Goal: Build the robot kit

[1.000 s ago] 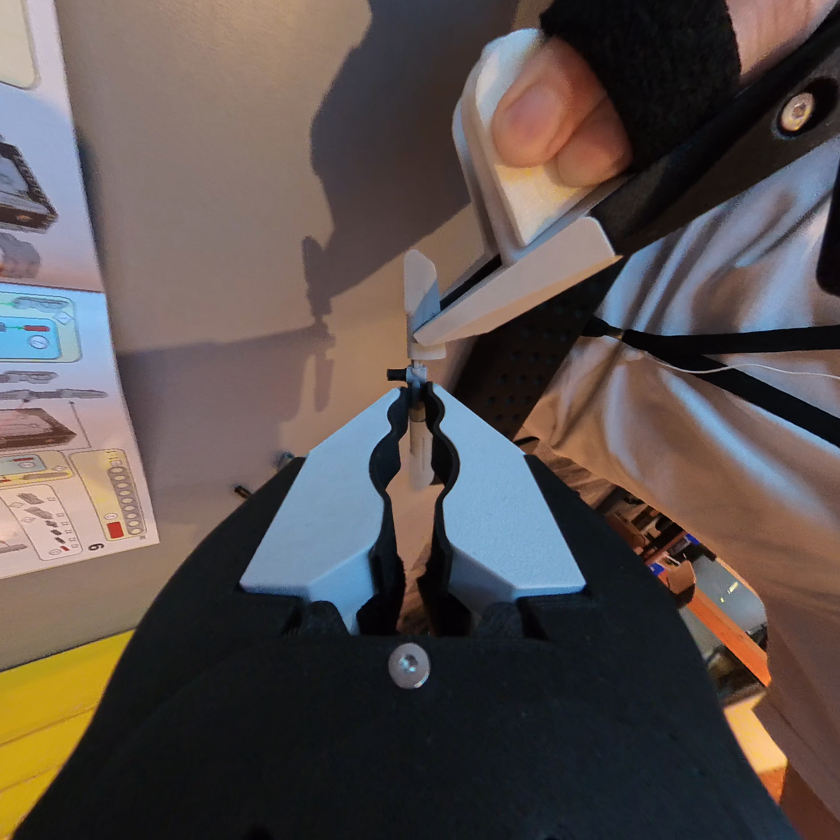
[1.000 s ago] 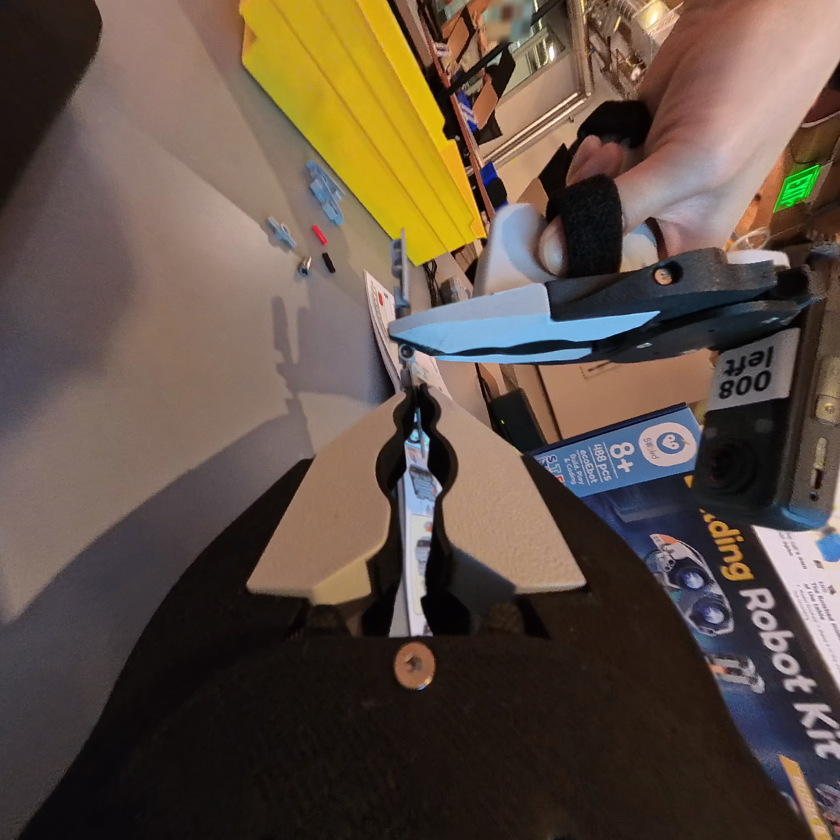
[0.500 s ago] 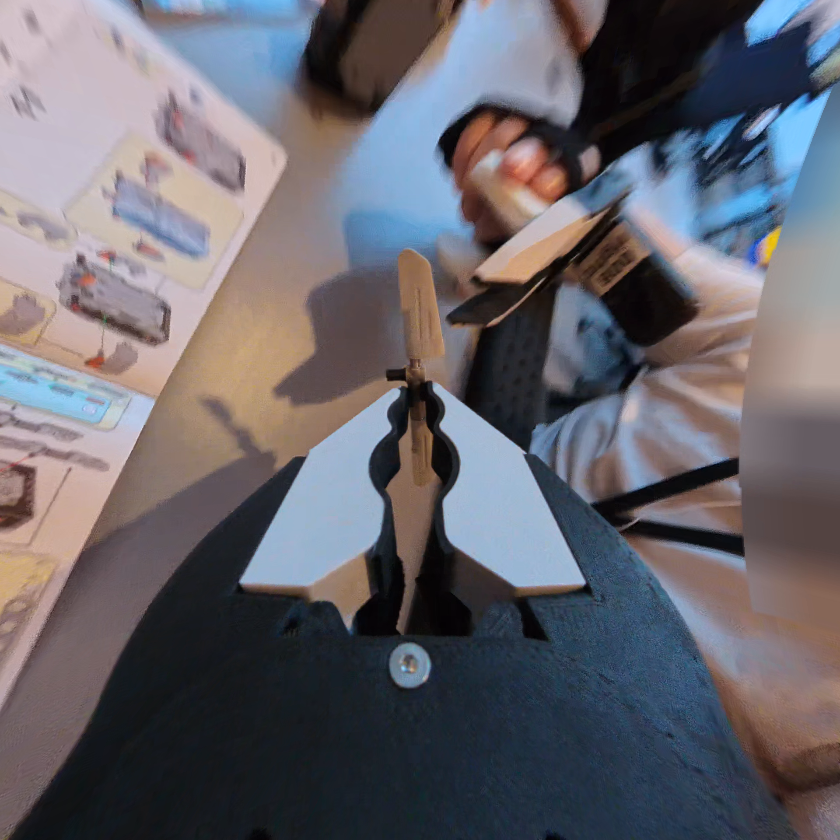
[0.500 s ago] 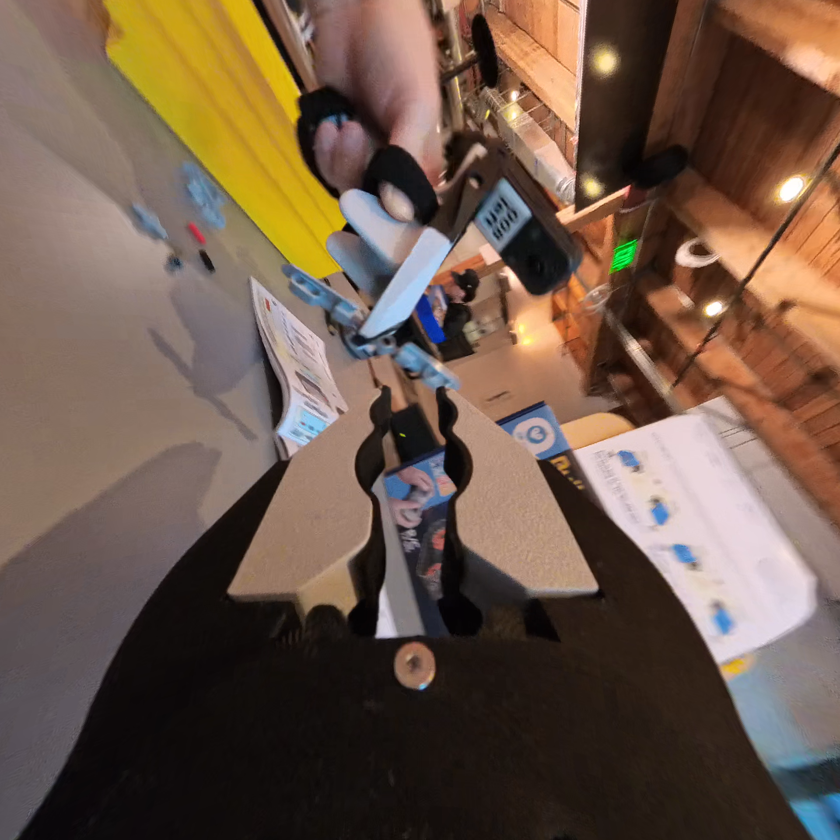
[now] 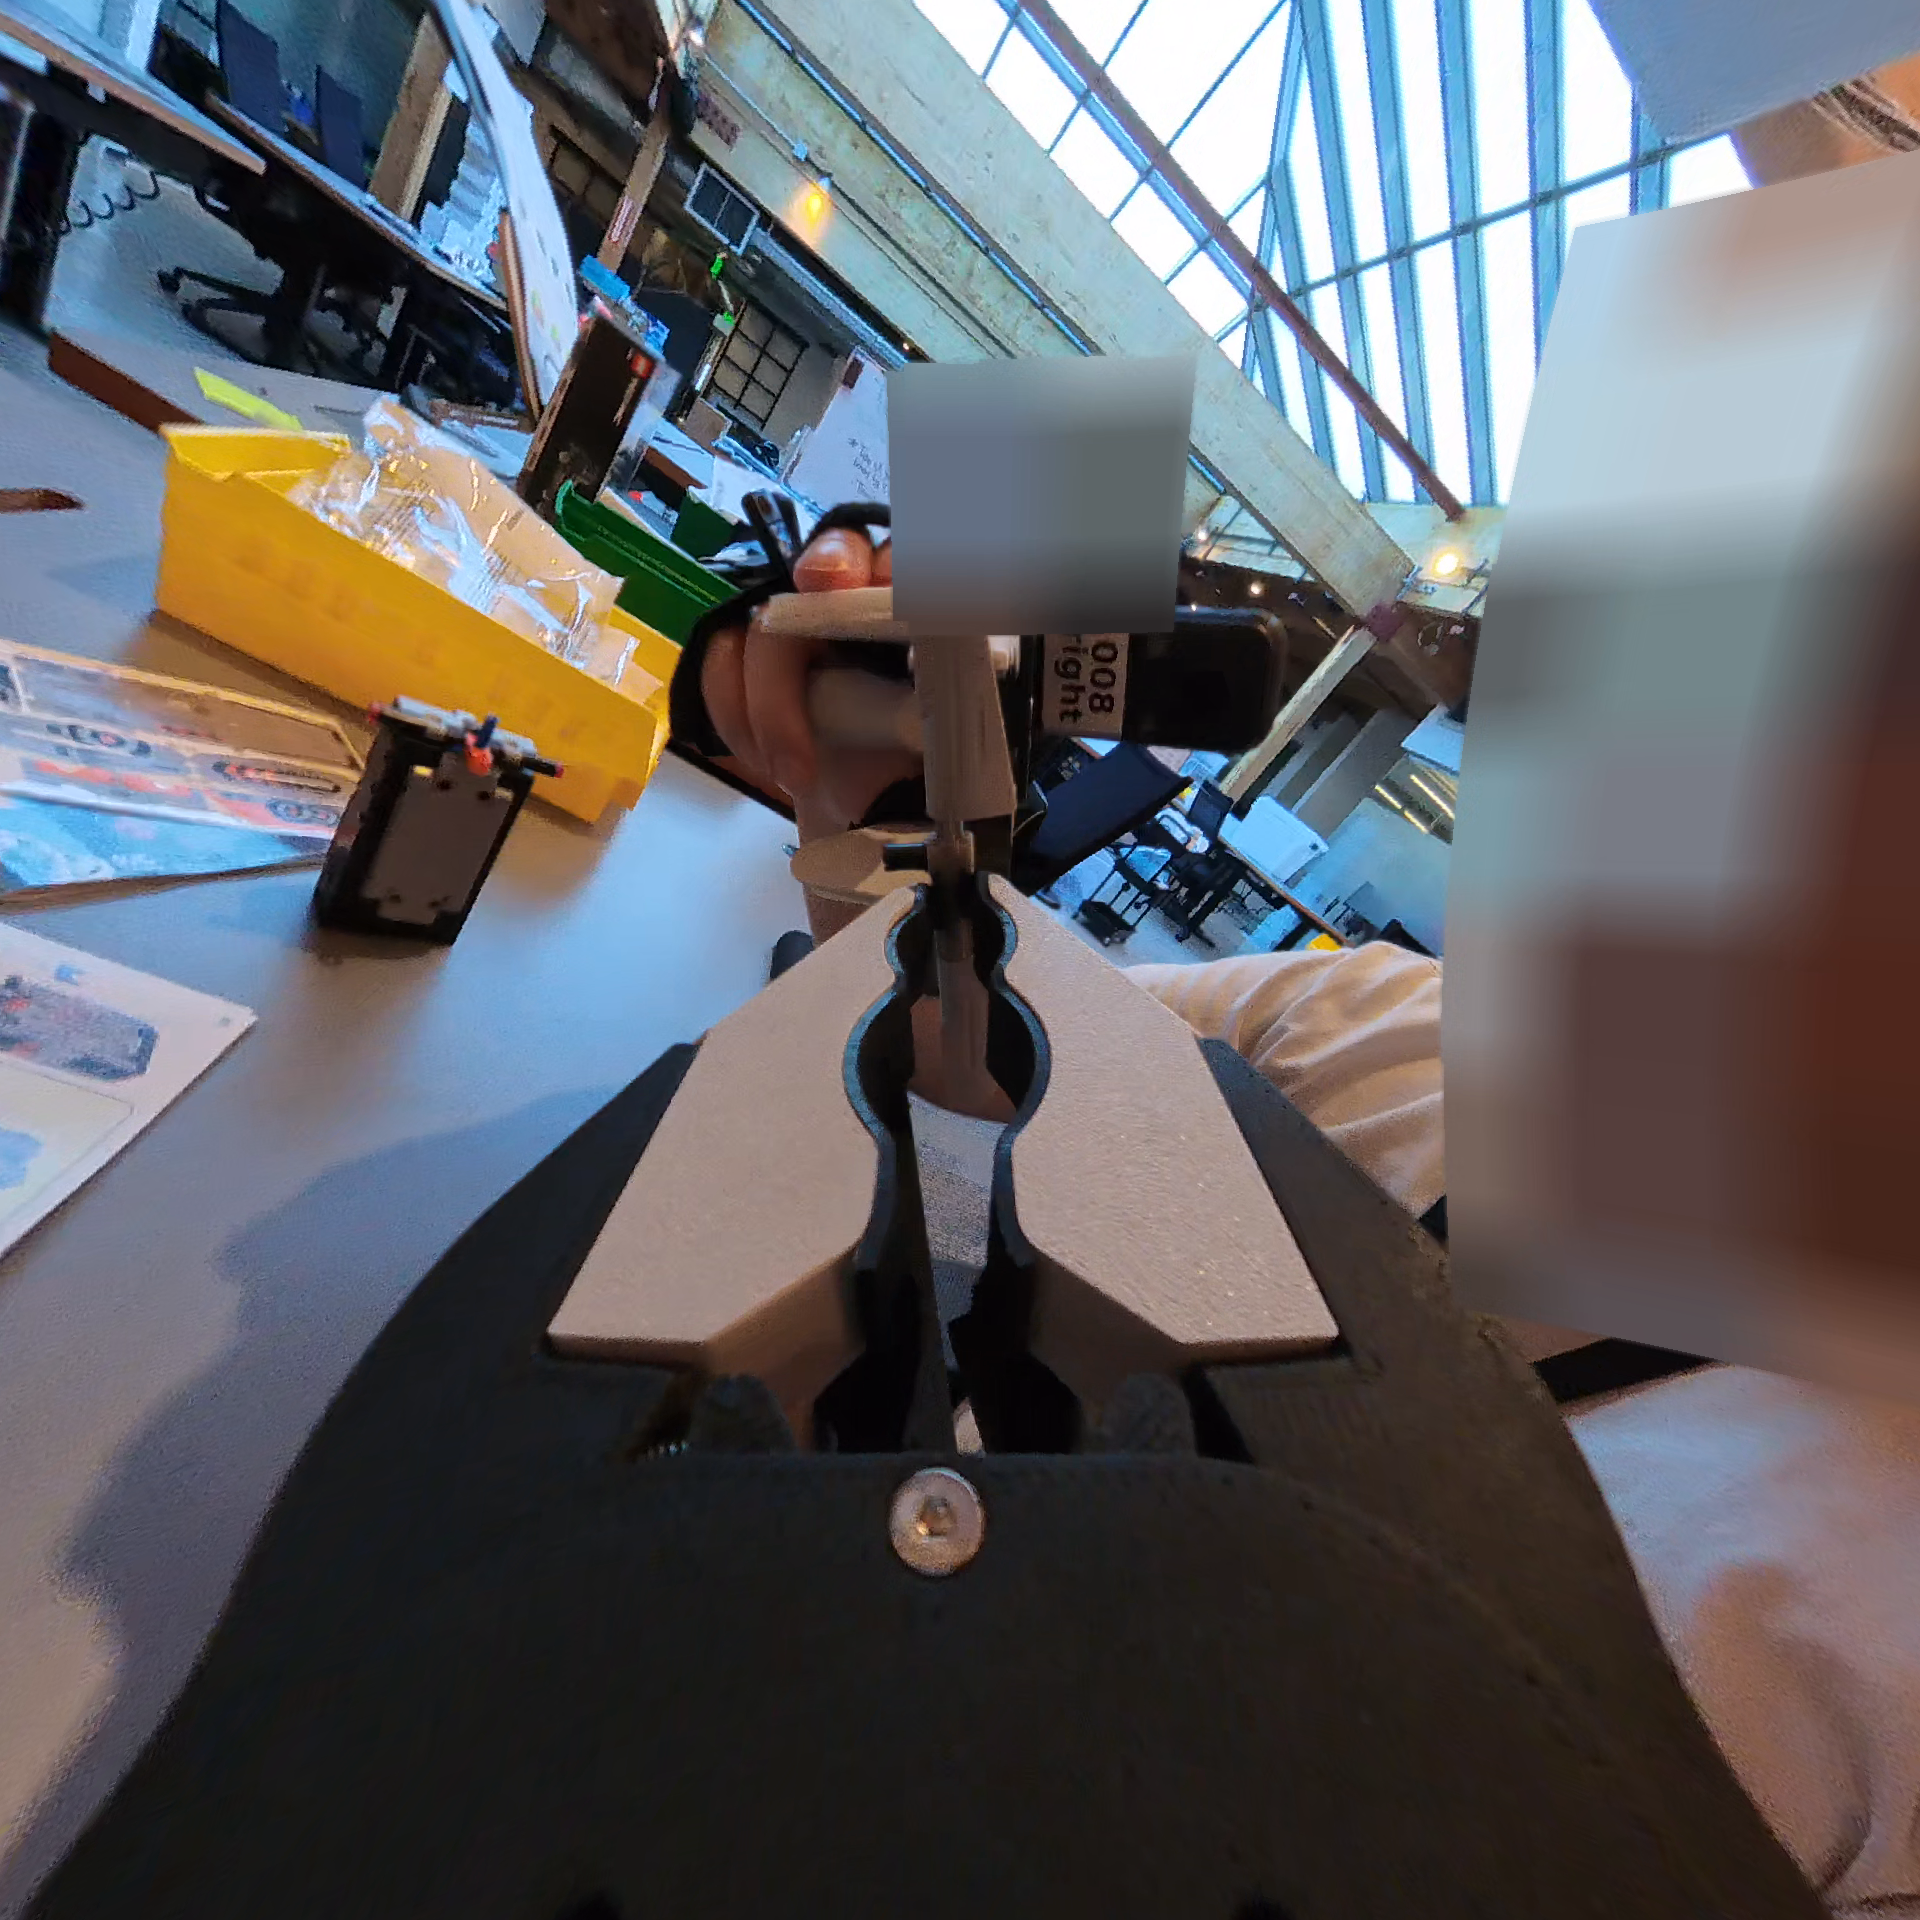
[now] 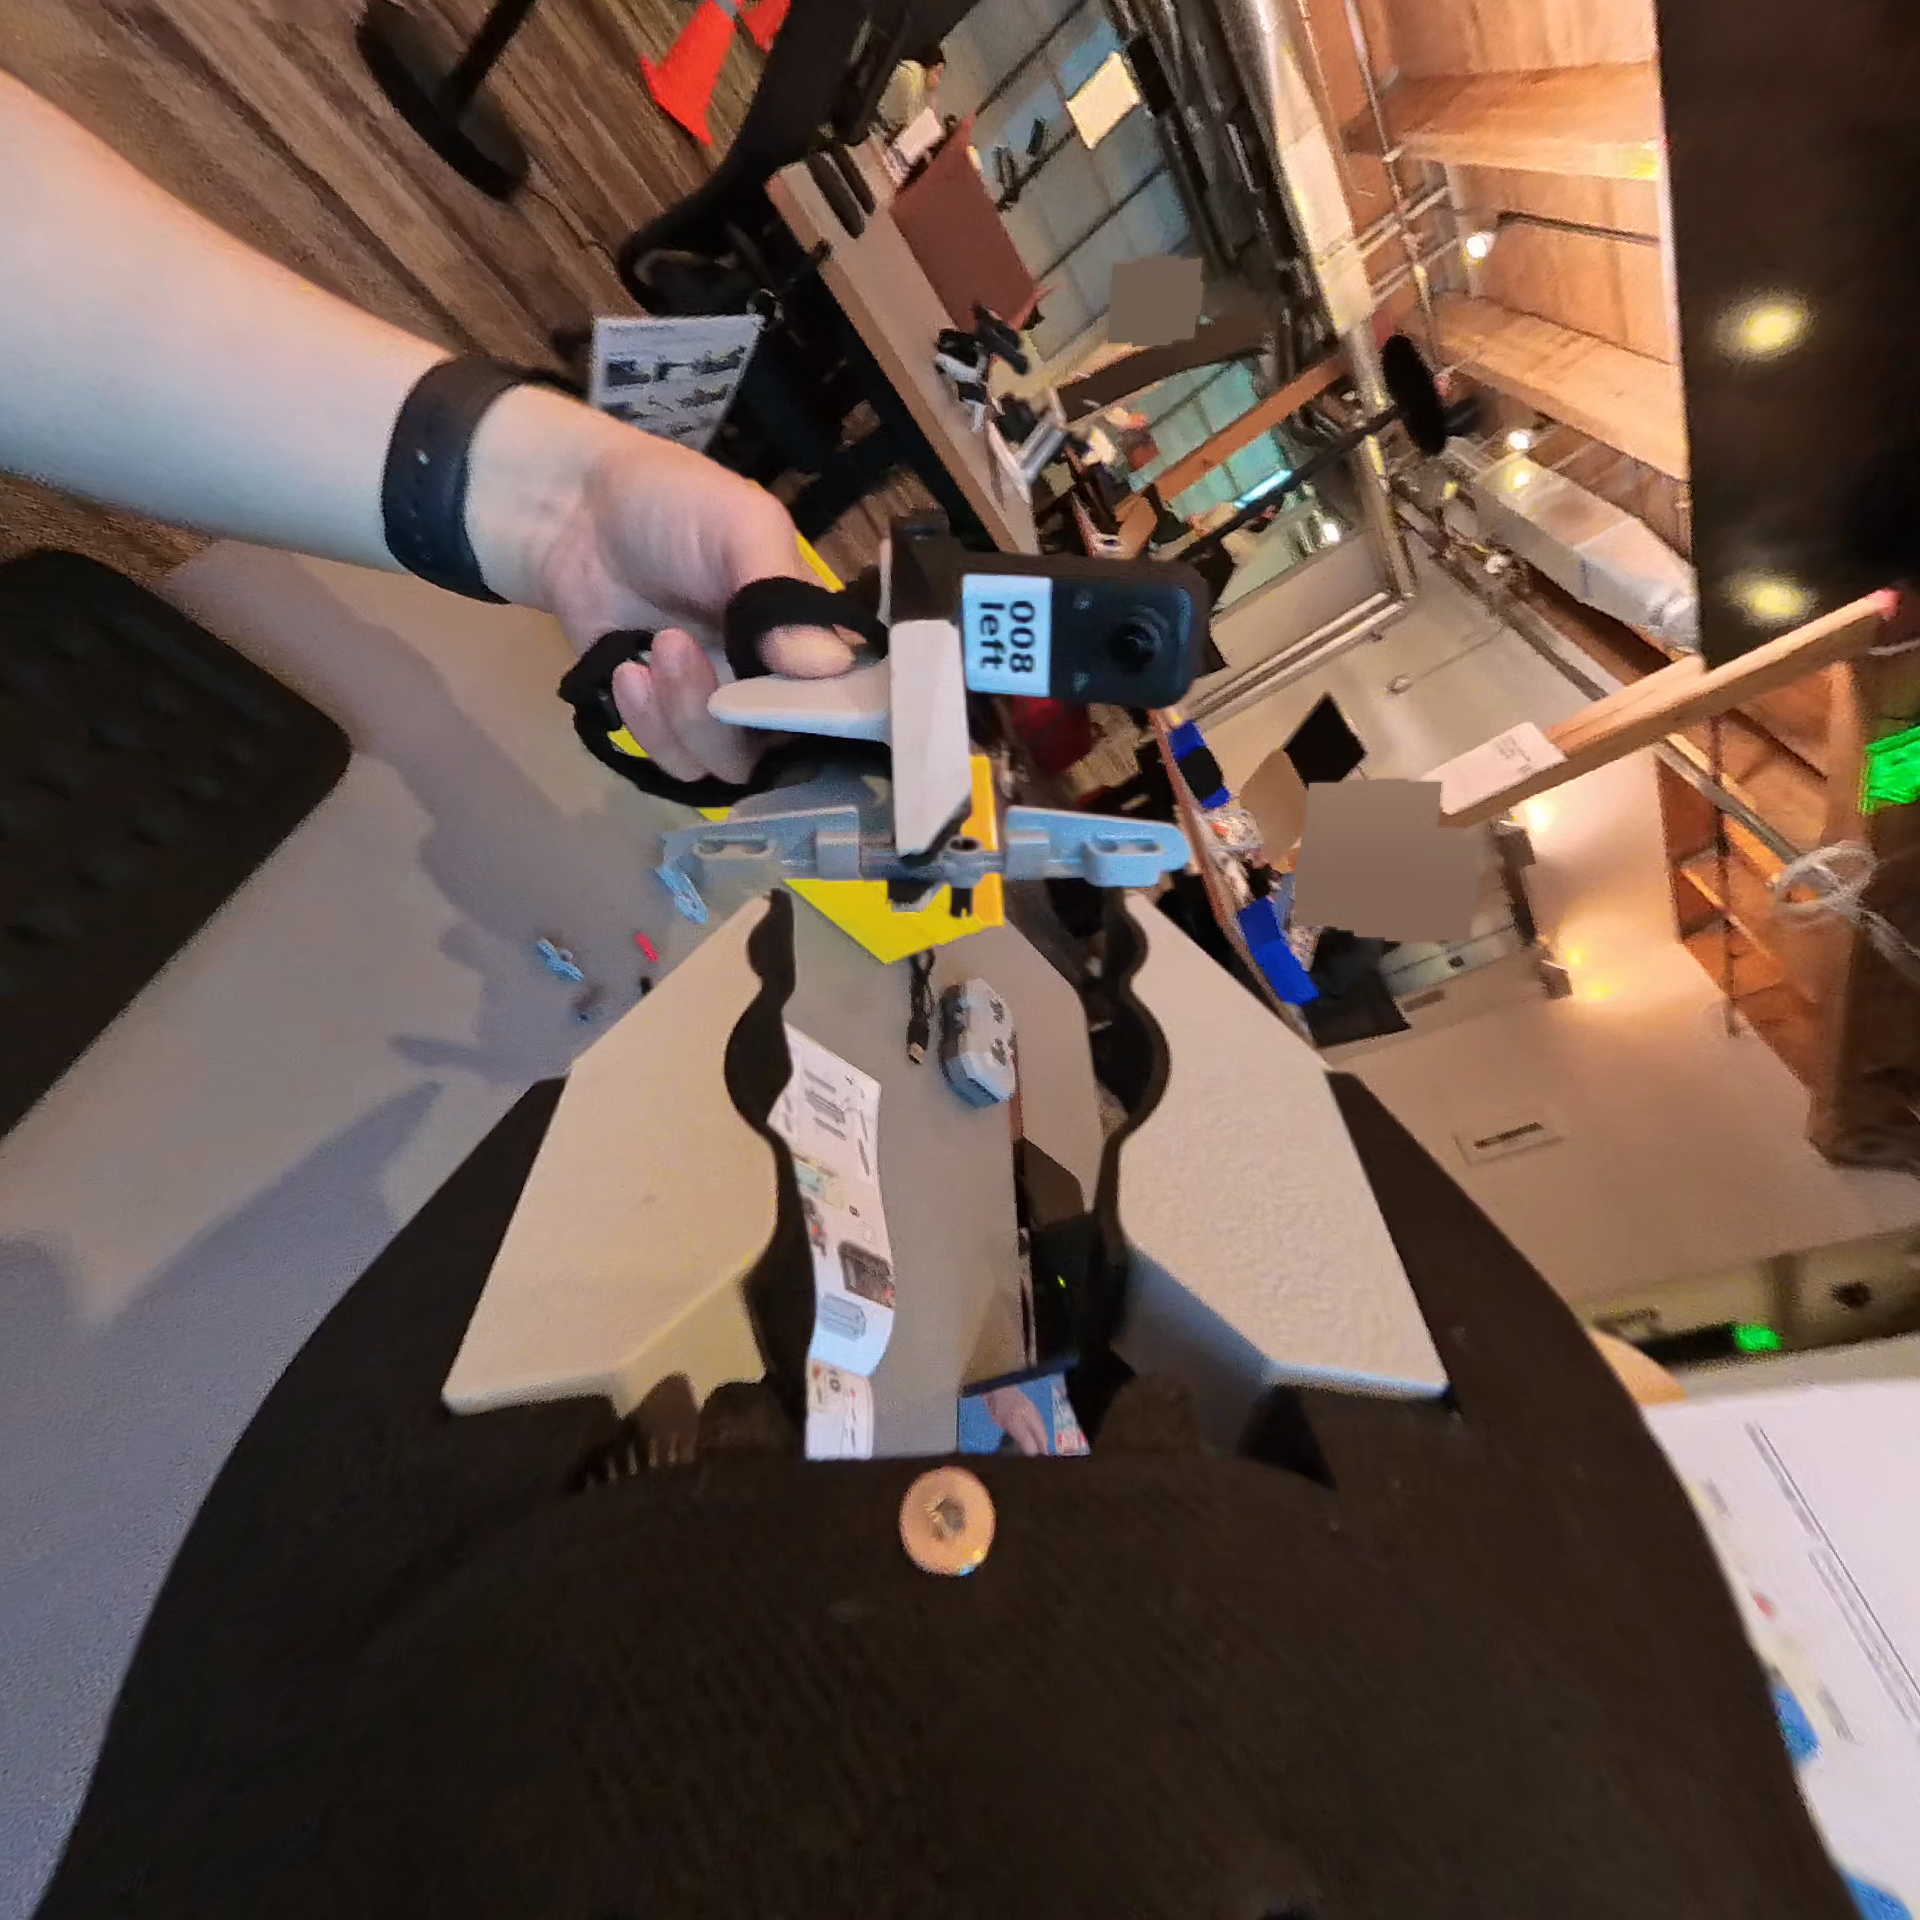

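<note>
While I held both tools up above the grey worktop (image 5: pixel 436 1049), my left gripper (image 5: pixel 948 894) was clamped tight on a thin grey plastic building-toy piece (image 6: pixel 925 847). From the right wrist view it looked like a long flat bar with holes and a small black pin in the middle, and it stuck out to both sides of the left gripper (image 6: pixel 920 831). From the left wrist view I saw it edge on, as a thin strip (image 5: pixel 961 748) standing up past the tips.

My right gripper (image 6: pixel 945 935) had its fingers wide apart and held nothing. It sat just below the bar and was not touching it.

I thought the bar was very light and stiff, and smooth enough to slip or twist. The thin ends looked like they could bend, so near the middle, by the pin, seemed the best place to hold.

On the worktop lay a yellow plastic bin (image 5: pixel 416 634) with clear bags in it, a small black and grey block model (image 5: pixel 426 831), some printed paper sheets (image 5: pixel 104 1060) and a few tiny loose pieces (image 6: pixel 561 961).
</note>
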Motion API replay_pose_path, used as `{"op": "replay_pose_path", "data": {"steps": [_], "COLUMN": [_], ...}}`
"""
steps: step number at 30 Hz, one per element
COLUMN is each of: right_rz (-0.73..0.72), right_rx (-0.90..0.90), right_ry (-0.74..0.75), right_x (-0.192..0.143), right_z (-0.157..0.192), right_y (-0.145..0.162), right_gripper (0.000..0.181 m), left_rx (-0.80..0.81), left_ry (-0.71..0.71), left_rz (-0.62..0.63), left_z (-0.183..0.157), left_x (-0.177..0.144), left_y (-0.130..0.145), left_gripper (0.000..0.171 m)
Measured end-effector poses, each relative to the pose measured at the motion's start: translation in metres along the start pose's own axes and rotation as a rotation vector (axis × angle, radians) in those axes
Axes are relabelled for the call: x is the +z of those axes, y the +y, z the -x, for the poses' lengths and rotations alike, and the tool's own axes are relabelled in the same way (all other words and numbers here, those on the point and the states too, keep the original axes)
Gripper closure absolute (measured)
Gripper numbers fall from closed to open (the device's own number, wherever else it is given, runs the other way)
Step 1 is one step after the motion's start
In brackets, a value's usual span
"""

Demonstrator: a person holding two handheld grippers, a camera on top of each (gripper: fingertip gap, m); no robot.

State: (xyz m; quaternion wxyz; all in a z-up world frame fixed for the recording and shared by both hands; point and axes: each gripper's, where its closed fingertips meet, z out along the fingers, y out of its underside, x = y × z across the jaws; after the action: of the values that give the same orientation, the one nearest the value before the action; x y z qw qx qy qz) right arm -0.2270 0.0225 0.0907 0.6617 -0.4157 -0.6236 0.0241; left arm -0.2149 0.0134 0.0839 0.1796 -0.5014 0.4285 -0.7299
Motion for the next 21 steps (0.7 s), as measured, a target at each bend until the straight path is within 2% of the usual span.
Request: {"op": "replay_pose_path", "data": {"steps": [2,7,12,14,21], "right_rz": [0.015,-0.006,-0.032,-0.105,-0.08], "right_rx": [0.016,-0.018,-0.023,0.024,0.032], "right_ry": [-0.087,-0.049,0.034,0.018,0.003], "right_x": [0.004,0.003,-0.02,-0.025,-0.026], "right_z": [0.003,-0.005,-0.019,-0.017,-0.014], "right_y": [-0.009,-0.026,-0.037,-0.05,-0.051], "right_gripper": [0.123,0.128,0.134,0.135,0.135], "left_rx": [0.03,0.086,0.075,0.072,0.077], "left_ry": [0.026,0.072,0.108,0.124,0.139], "left_rz": [-0.015,-0.043,-0.062,-0.049,-0.067], "left_z": [-0.016,-0.039,-0.043,-0.044,-0.046], "left_x": [0.003,0.01,0.018,0.024,0.031], "left_y": [-0.008,-0.018,-0.02,-0.017,-0.018], "left_gripper": [0.167,0.167,0.167,0.167,0.167]}}
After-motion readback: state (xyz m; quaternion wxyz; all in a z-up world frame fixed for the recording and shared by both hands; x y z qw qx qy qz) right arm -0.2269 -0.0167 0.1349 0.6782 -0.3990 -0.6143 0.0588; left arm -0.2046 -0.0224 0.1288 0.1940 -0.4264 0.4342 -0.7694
